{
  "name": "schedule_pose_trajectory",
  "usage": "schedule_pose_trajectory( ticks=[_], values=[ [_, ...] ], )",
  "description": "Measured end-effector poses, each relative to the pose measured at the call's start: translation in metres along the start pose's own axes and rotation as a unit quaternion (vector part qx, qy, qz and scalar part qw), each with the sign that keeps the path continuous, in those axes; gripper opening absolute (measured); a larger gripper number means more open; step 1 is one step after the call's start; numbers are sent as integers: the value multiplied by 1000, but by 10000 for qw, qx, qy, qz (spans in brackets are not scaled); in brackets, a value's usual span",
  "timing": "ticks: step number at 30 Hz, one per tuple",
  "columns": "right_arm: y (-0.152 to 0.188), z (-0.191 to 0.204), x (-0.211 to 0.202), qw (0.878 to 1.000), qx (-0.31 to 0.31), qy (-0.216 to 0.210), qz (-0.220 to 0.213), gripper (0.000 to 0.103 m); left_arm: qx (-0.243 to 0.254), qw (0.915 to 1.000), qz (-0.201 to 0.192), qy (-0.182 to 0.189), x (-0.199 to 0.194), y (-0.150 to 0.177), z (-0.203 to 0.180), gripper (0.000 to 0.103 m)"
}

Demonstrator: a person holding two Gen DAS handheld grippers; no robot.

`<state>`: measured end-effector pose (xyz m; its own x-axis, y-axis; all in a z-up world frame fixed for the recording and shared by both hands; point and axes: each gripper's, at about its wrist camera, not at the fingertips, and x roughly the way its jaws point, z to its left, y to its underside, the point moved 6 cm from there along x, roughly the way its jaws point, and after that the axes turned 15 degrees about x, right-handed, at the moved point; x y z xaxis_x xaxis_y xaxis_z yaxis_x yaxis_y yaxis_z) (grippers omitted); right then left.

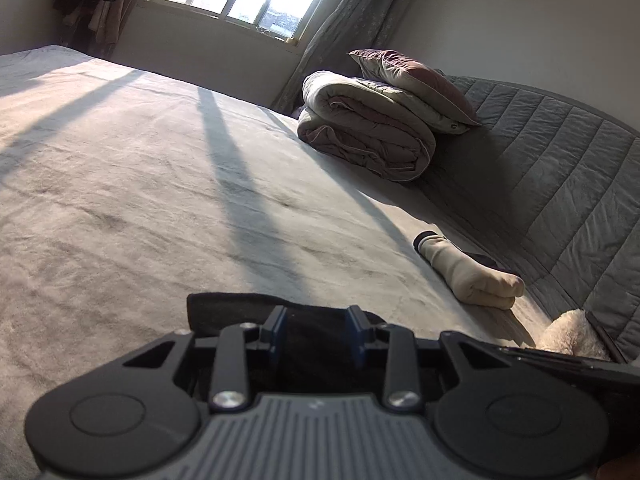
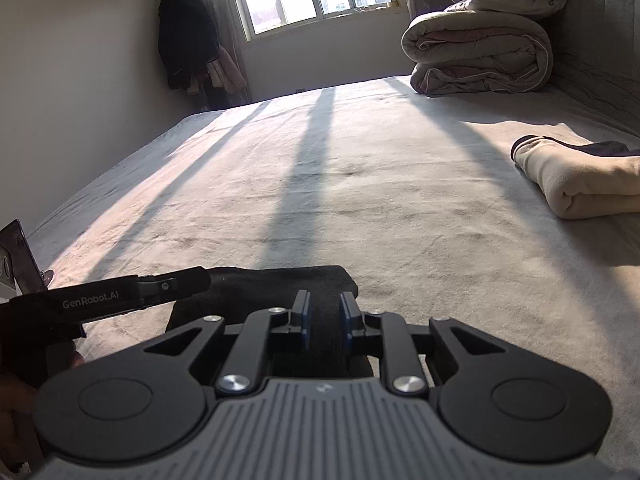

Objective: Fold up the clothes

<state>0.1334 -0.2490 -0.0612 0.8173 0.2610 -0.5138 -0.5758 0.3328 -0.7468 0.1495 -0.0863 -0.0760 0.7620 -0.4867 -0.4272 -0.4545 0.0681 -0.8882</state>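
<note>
A black garment [image 1: 224, 308] lies bunched on the grey bed sheet [image 1: 160, 180], right in front of both grippers. My left gripper [image 1: 318, 312] has its blue pads on either side of a thick fold of this cloth, which fills the gap between them. In the right wrist view the black garment [image 2: 260, 284] also runs between the pads of my right gripper [image 2: 323, 300], which stand close together on it. The left gripper [image 2: 196, 278] reaches in from the left onto the garment's other end. A folded cream garment [image 1: 468, 276] [image 2: 580, 184] lies to the right.
A rolled quilt [image 2: 476, 52] with pillows [image 1: 412, 76] on top sits at the far right by the padded headboard [image 1: 560, 180]. A fluffy white item [image 1: 572, 332] lies near the headboard. Dark clothes [image 2: 186, 36] hang in the far corner beside the window.
</note>
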Motion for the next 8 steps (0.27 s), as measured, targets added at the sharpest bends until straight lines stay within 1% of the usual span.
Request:
schedule_pose_trajectory(
  ticks=[2, 4, 8],
  values=[
    [4, 4, 10, 9999, -116, 30, 1, 21, 249, 9997, -36, -51, 5, 0, -5, 32],
    [9, 5, 20, 9997, -205, 86, 39, 21, 267, 9995, 39, -154, 12, 6, 1, 32],
    [19, -11, 36, 9984, -310, 418, 204, 19, 302, 9987, 188, -364, 24, 18, 12, 32]
  ],
)
